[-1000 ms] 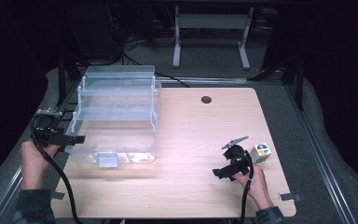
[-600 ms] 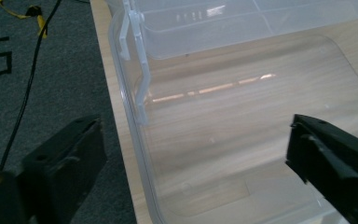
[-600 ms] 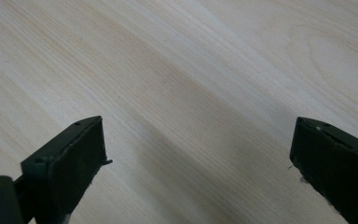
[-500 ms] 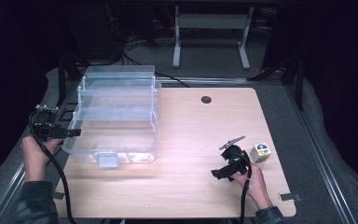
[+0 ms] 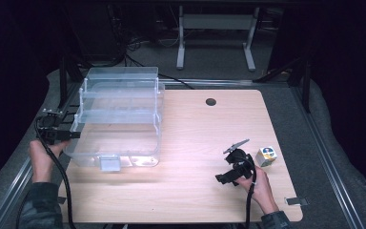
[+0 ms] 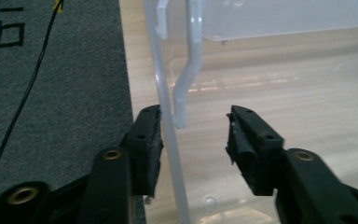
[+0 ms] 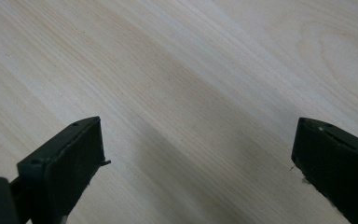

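Observation:
A clear plastic box with fold-out tiers [image 5: 119,119] stands open on the left of the wooden table [image 5: 195,138]. My left gripper [image 5: 71,135] is at the box's left side. Its jaws have just been closing and now straddle the box's thin left wall [image 6: 168,121]. The left pad [image 6: 151,144] sits at the wall while the right pad [image 6: 242,140] is still apart from it, so the left gripper [image 6: 193,140] is open. A clear hinge arm [image 6: 189,79] hangs just beyond the jaws. My right gripper [image 5: 221,179] rests low over bare table, and the right gripper [image 7: 198,163] is wide open with nothing in it.
A small white cube with coloured faces [image 5: 267,156] lies just right of the right hand. A round cable hole [image 5: 211,101] sits near the table's far edge. Grey matting [image 6: 60,84] borders the table on the left, with a black cable [image 6: 23,98] across it.
My left gripper has moved right and down to the box's left wall, and its jaws have narrowed around that wall. The right hand and the cube have not moved.

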### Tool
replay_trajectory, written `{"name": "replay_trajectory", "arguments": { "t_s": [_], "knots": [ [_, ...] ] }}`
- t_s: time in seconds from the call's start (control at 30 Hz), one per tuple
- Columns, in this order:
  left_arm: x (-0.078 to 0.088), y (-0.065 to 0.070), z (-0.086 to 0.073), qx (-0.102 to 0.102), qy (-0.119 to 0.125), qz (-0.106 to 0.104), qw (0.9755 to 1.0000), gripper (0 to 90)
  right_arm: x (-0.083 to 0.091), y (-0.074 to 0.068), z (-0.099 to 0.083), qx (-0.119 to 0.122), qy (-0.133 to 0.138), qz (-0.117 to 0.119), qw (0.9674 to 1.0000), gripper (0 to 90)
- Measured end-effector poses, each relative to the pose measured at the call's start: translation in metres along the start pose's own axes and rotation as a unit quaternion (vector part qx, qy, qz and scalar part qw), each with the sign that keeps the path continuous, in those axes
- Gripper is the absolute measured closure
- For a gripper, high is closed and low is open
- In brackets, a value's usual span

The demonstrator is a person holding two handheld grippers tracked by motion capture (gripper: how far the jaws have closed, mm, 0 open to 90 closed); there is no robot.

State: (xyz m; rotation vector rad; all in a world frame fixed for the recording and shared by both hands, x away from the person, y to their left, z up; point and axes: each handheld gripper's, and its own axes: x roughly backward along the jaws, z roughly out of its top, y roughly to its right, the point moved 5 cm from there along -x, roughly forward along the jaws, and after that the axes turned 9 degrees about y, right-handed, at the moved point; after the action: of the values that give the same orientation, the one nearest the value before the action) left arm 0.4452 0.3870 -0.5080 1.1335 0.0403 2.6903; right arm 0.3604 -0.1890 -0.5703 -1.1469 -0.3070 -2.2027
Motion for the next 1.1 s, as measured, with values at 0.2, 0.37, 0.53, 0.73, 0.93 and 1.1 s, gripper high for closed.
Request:
{"name": "replay_trajectory", "arguments": {
  "t_s": [0.2,0.37,0.53,0.73,0.93,1.1],
  "knots": [
    [-0.0037,-0.0069,-0.0031,0.014,-0.003,0.011,0.9998,72.2,0.0004,0.0009,-0.0004,-0.003,0.001,0.004,1.0000,1.9],
    [-0.0040,-0.0093,-0.0039,0.014,-0.002,0.014,0.9998,77.6,-0.0004,0.0025,-0.0013,-0.007,-0.002,0.000,1.0000,2.0],
    [-0.0039,-0.0093,-0.0048,0.010,-0.002,0.011,0.9999,78.3,-0.0009,0.0024,-0.0018,-0.006,-0.007,-0.002,1.0000,2.1],
    [-0.0032,-0.0064,-0.0074,-0.001,0.001,-0.011,0.9999,78.6,0.0010,0.0044,-0.0016,-0.009,-0.006,-0.004,0.9999,1.9],
    [-0.0029,-0.0037,-0.0080,-0.013,-0.002,-0.014,0.9998,78.3,0.0028,0.0056,-0.0007,-0.010,-0.002,-0.005,0.9999,1.9],
    [-0.0027,0.0002,-0.0086,-0.024,-0.005,-0.014,0.9996,78.1,0.0037,0.0058,-0.0001,-0.011,-0.004,-0.006,0.9999,1.8]
  ]
}}
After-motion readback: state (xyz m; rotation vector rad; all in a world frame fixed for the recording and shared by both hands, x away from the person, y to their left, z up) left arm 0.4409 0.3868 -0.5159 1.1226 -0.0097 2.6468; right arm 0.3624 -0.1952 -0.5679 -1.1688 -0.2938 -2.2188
